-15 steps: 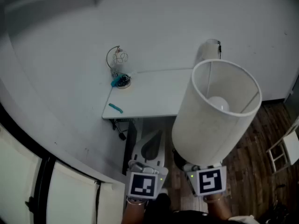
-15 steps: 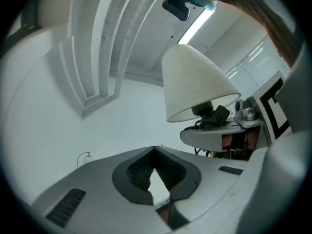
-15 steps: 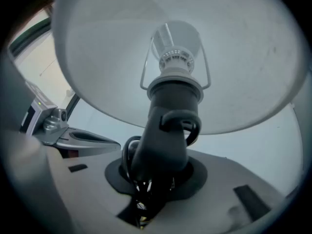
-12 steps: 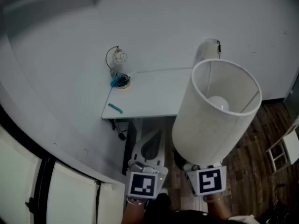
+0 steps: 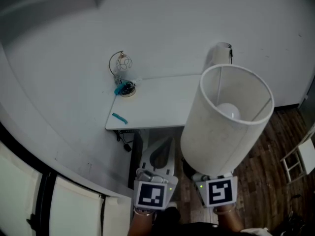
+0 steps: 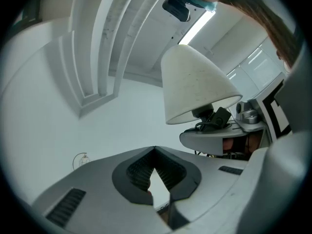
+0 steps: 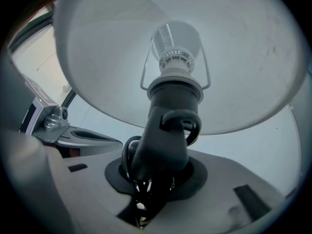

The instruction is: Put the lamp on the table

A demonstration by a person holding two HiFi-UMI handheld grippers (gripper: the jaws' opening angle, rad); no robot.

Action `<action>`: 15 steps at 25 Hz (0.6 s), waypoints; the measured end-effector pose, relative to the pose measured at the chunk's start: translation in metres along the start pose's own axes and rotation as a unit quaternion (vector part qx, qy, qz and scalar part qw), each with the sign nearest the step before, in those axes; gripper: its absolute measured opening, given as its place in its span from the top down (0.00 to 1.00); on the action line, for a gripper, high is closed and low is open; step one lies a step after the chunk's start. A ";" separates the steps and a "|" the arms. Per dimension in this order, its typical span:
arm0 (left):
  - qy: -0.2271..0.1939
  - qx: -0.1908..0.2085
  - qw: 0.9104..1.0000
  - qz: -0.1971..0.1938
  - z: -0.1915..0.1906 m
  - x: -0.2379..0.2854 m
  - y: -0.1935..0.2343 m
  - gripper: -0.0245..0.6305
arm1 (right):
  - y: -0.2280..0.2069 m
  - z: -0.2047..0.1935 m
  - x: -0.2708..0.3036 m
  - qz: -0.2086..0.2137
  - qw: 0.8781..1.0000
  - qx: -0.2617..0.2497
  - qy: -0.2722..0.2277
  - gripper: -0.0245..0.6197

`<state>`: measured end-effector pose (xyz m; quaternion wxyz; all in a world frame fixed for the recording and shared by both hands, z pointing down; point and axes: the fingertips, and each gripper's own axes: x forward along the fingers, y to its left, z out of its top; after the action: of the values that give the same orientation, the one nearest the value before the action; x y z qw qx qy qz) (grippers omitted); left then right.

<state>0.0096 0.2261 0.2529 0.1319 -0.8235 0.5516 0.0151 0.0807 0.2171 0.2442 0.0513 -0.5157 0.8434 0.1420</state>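
Lamp (image 5: 224, 132) rises just above my right gripper (image 7: 152, 182).
Its jaws clamp the dark stem (image 7: 163, 140); my left gripper (image 6: 155, 152) alongside is closed and empty.

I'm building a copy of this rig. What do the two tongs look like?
The left tongs and right tongs match: light grey moulded shells with a black lining round the mouth and dark slotted vents on the sides. Each carries a white cube printed with black square markers, with small green lights beside it.
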 end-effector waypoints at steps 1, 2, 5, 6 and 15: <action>-0.001 0.001 1.000 -0.001 -0.001 0.003 0.003 0.96 | 0.000 -0.001 0.004 -0.001 1.000 -0.001 -0.001 0.81; -0.002 0.002 1.000 -0.002 -0.001 0.006 0.006 0.96 | 0.000 -0.001 0.008 -0.002 1.000 -0.001 -0.001 0.81; -0.002 0.002 1.000 -0.004 -0.005 0.013 0.015 0.96 | 0.000 -0.004 0.019 -0.006 1.000 -0.002 0.001 0.81; -0.001 0.002 1.000 -0.005 -0.007 0.015 0.018 0.96 | 0.001 -0.005 0.022 -0.007 1.000 -0.002 0.002 0.81; 0.002 -0.003 1.000 -0.010 -0.021 0.030 0.048 0.96 | 0.011 -0.013 0.052 -0.014 1.000 -0.005 0.008 0.81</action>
<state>-0.0256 0.1769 0.2588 0.1283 -0.8295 0.5434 0.0135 0.0472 0.1733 0.2466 0.0437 -0.5287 0.8358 0.1414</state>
